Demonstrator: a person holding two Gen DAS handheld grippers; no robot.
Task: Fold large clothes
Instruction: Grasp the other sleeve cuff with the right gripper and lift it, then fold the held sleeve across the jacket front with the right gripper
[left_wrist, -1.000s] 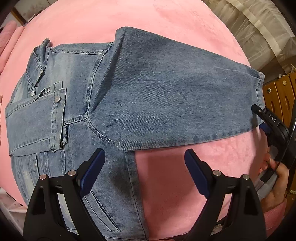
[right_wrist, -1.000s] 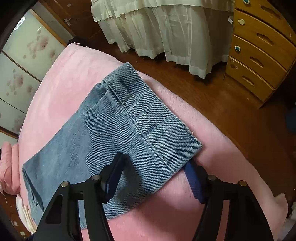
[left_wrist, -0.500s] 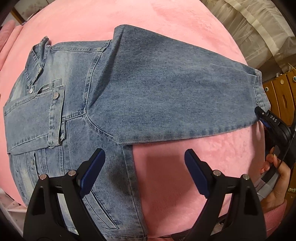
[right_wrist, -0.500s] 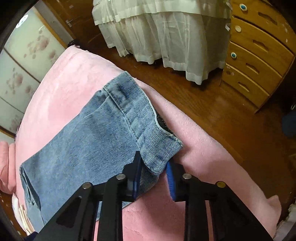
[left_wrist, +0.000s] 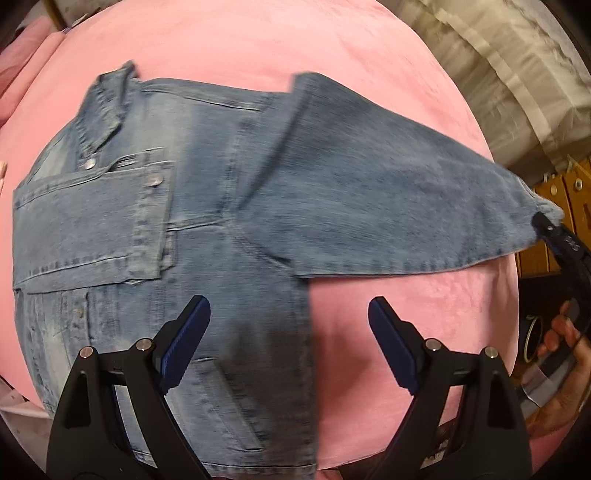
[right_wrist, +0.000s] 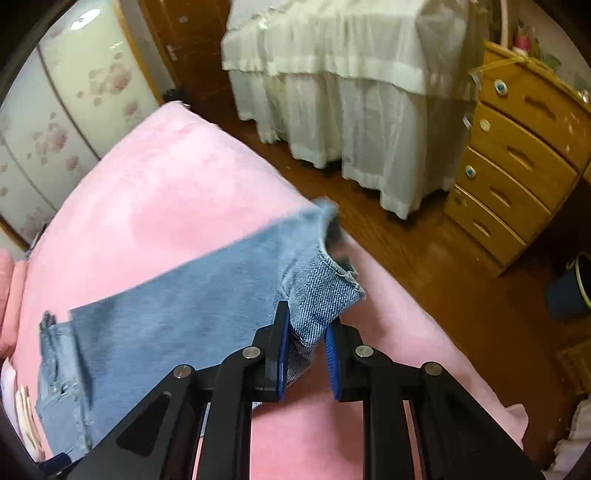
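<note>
On the pink plush blanket, the right gripper, jaws just closed, pinches the blue denim jacket's sleeve cuff, now lifted for folding; the left gripper hovers open.

Bare pink blanket below stretched sleeve

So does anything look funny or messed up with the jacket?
Nothing is torn or spilled. The denim jacket lies flat on the pink cover; only its sleeve cuff is bunched, because the right gripper has pinched and lifted it.
</note>
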